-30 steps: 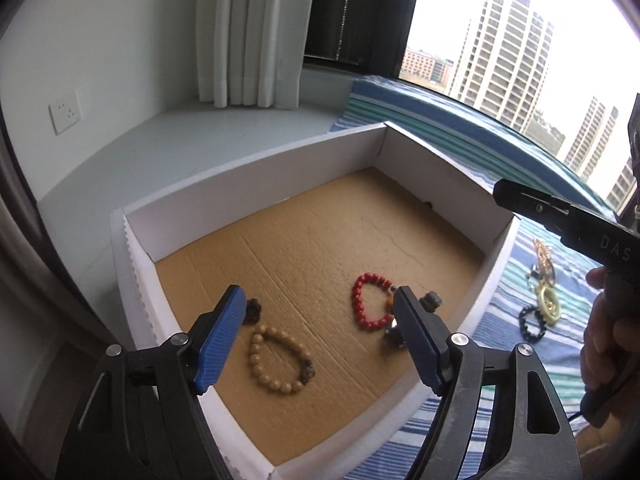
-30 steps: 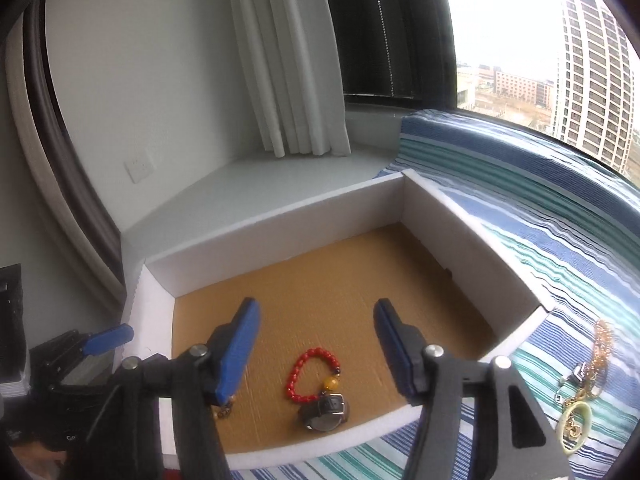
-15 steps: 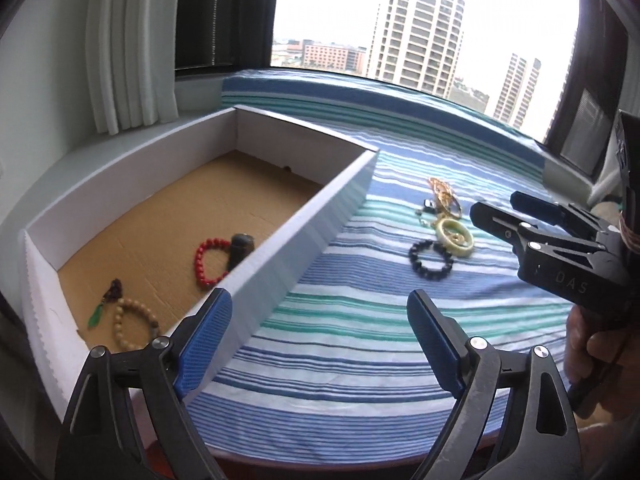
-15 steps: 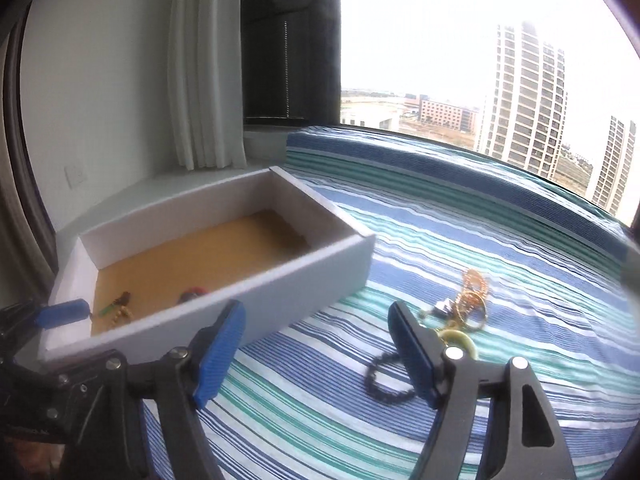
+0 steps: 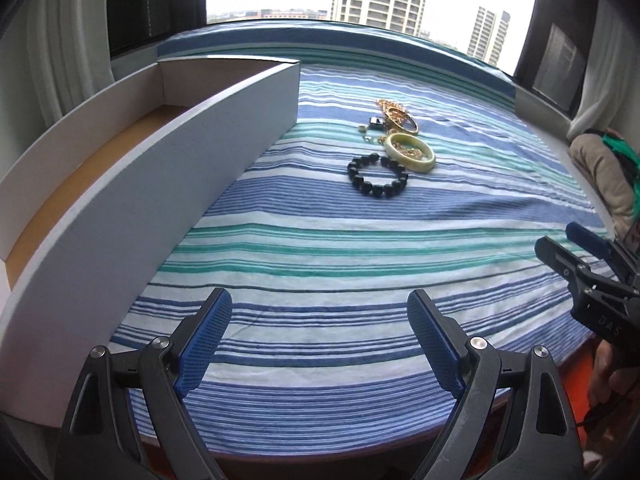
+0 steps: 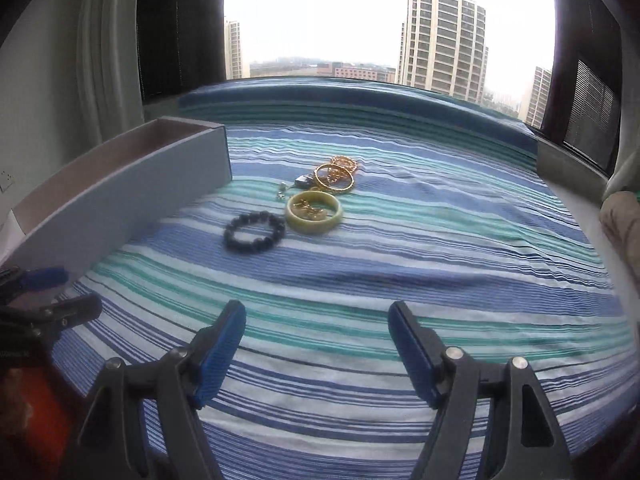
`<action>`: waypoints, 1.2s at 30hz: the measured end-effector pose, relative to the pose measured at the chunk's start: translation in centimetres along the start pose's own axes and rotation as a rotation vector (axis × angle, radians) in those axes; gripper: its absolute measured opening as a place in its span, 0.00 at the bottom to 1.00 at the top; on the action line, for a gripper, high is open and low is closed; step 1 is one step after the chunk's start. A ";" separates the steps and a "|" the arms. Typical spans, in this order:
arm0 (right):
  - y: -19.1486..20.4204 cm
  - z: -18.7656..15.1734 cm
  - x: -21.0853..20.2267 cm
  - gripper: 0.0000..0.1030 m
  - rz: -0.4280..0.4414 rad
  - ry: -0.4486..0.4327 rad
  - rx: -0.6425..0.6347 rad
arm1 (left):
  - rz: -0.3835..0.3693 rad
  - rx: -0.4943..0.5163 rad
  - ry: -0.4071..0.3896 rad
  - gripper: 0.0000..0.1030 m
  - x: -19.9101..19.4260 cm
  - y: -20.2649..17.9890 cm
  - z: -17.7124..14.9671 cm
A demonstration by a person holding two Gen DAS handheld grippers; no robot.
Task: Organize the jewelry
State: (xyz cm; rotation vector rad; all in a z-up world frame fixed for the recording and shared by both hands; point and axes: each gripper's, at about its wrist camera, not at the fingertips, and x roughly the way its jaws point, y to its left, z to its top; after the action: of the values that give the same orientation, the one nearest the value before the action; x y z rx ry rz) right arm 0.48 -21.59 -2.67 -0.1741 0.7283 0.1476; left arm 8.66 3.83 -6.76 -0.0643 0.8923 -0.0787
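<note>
by the window [image 6: 360, 20], striped blue-green cloth [image 6: 400, 260], white curtains [image 6: 104, 48]

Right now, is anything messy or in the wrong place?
Yes. The black bead bracelet, green bangle and gold bangles lie in a tangled heap on the striped cloth, outside the box.

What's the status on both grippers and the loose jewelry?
Left gripper and right gripper open, empty. Black bracelet, green bangle, gold pieces on striped cloth. Nothing in the way.
</note>
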 end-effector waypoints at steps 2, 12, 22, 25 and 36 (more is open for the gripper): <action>-0.7 -1.4 -0.2 0.73 -0.018 0.001 0.013 | 0.007 -0.001 0.003 0.88 0.7 -0.1 -0.5; -0.5 -4.4 1.0 0.73 -0.030 0.053 0.015 | 0.045 0.033 0.020 0.88 2.7 -0.3 -1.3; 0.3 -4.0 0.2 0.73 -0.028 0.003 -0.009 | 0.060 0.047 0.049 0.88 4.4 -0.5 -1.8; 0.0 -4.0 0.2 0.73 -0.044 0.001 0.002 | 0.061 0.060 0.048 0.88 4.6 -0.9 -2.0; -0.9 -4.1 0.3 0.76 -0.060 0.001 0.024 | 0.059 0.048 0.079 0.95 5.4 -0.9 -2.4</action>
State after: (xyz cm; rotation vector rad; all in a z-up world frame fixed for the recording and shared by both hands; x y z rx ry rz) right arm -1.79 -23.33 -5.77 -0.1732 0.7246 0.0819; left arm 10.16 2.37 -12.37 0.0104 0.9702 -0.0476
